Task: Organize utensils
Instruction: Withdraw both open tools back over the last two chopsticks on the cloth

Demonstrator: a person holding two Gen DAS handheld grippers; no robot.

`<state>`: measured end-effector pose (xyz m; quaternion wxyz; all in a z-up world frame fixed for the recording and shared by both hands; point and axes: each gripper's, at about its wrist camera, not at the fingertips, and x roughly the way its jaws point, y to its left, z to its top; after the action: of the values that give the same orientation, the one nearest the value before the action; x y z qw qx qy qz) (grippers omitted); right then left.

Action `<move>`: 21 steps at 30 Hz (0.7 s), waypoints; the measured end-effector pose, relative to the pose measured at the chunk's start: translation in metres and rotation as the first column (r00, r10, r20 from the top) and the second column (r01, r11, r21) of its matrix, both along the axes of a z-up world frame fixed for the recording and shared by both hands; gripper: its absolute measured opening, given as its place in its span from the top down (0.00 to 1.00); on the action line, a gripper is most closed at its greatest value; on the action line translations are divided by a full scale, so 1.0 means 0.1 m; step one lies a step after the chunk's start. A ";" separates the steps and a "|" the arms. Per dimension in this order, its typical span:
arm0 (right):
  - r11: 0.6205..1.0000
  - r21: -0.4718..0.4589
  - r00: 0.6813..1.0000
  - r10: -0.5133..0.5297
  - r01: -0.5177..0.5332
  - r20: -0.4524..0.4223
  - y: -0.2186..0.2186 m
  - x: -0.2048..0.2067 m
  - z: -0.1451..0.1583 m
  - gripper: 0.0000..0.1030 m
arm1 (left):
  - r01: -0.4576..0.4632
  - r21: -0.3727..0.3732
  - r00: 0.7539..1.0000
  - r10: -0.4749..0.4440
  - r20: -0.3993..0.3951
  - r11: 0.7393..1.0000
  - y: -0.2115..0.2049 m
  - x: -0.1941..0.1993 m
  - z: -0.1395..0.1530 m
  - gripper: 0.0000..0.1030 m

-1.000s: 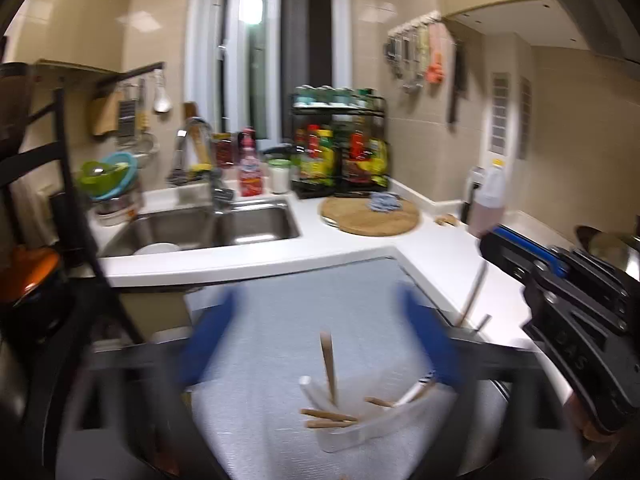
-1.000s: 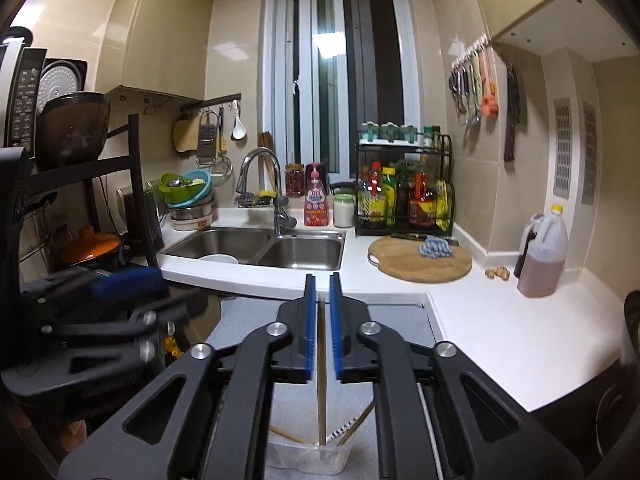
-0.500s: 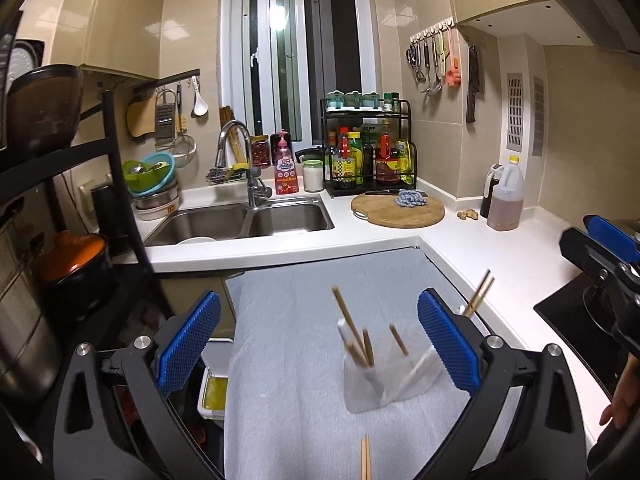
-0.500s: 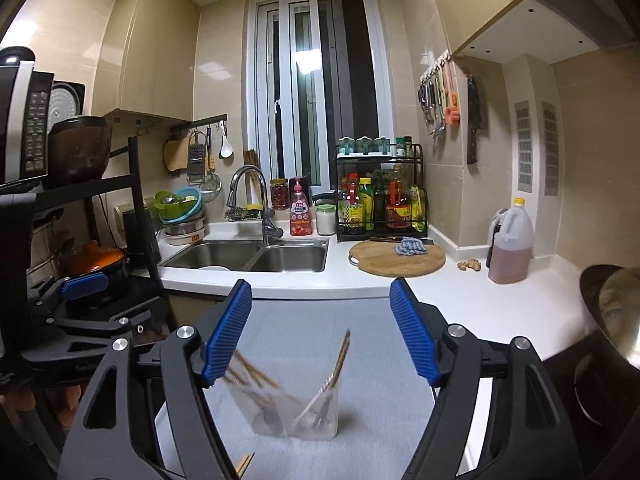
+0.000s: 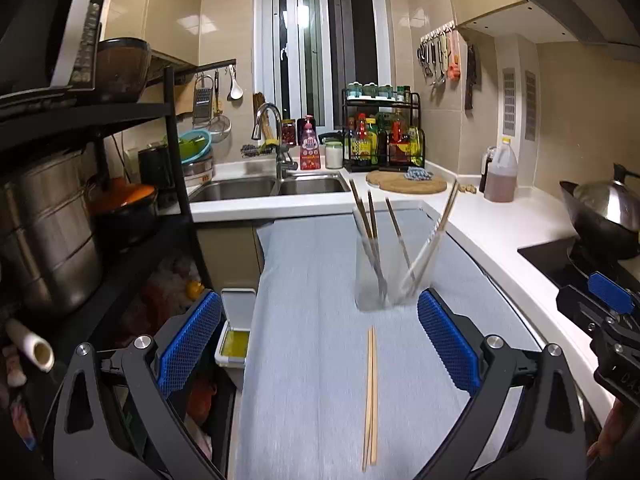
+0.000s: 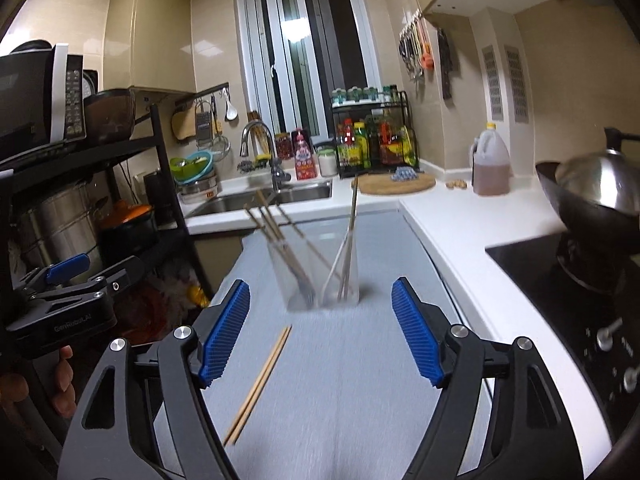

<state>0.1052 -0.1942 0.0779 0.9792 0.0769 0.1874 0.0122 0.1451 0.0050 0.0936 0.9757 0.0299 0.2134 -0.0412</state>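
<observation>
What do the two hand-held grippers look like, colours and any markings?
Both match: the left hand-held gripper and right hand-held gripper have black angular frames with cut-out openings, silver pivot bolts, and blue ribbed pads lining the fingers. The left one's body carries faint pale lettering, too blurred to read for sure. No cables or sleeves show.

A home kitchen: a double steel sink (image 5: 272, 187) with faucet (image 5: 269, 128) under the window, a rack of sauce bottles (image 5: 382, 140), a wok (image 6: 596, 188) on the cooktop (image 6: 576, 300), a microwave (image 6: 38, 94) on black shelving.
</observation>
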 end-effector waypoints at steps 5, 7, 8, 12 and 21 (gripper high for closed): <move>1.000 -0.023 1.000 -0.001 0.001 -0.030 0.12 -0.40 -0.26 0.29 | -0.002 0.001 0.998 0.002 -0.058 1.000 0.04 -0.32 -0.31 0.07; 0.999 -0.040 0.999 -0.012 0.011 -0.033 0.15 -0.54 -0.36 0.29 | -0.012 -0.005 0.997 0.011 -0.072 1.000 0.06 -0.43 -0.42 0.07; 0.999 -0.045 0.999 -0.015 0.013 -0.037 0.16 -0.61 -0.41 0.29 | -0.016 -0.009 0.997 0.016 -0.081 1.000 0.08 -0.49 -0.49 0.07; 0.998 -0.058 0.998 -0.010 0.007 -0.061 0.20 -0.82 -0.61 0.29 | -0.026 0.012 0.995 0.028 -0.096 1.000 0.11 -0.68 -0.68 0.07; 0.994 -0.100 0.993 0.022 -0.034 -0.118 0.27 -0.91 -0.82 0.29 | -0.043 -0.017 0.994 0.041 -0.100 0.999 0.15 -0.92 -0.83 0.07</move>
<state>0.0144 -0.1673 -0.0036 0.9690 0.0247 0.2457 0.0119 0.0527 0.0196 0.0110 0.9647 0.0139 0.2619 -0.0240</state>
